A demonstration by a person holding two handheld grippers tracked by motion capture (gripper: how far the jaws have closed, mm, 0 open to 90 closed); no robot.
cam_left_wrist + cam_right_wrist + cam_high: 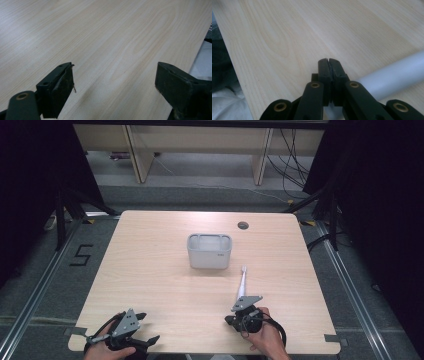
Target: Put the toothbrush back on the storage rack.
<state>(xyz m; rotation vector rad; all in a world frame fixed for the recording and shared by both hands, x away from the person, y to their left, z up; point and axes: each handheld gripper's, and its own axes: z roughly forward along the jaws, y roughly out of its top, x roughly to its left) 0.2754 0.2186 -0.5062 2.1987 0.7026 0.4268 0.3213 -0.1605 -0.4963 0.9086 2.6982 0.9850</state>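
Toothbrush, white plastic and long, lies flat beside my right gripper, whose jaws are closed, nothing clearly between them. My left gripper waits open, empty. Next I judge: regrip, then carry to grey plastic bin.

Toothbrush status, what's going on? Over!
Left gripper open, empty, above table. Right gripper shut, nothing pinched. Toothbrush flat beside right gripper, head toward grey bin. Nothing between them.
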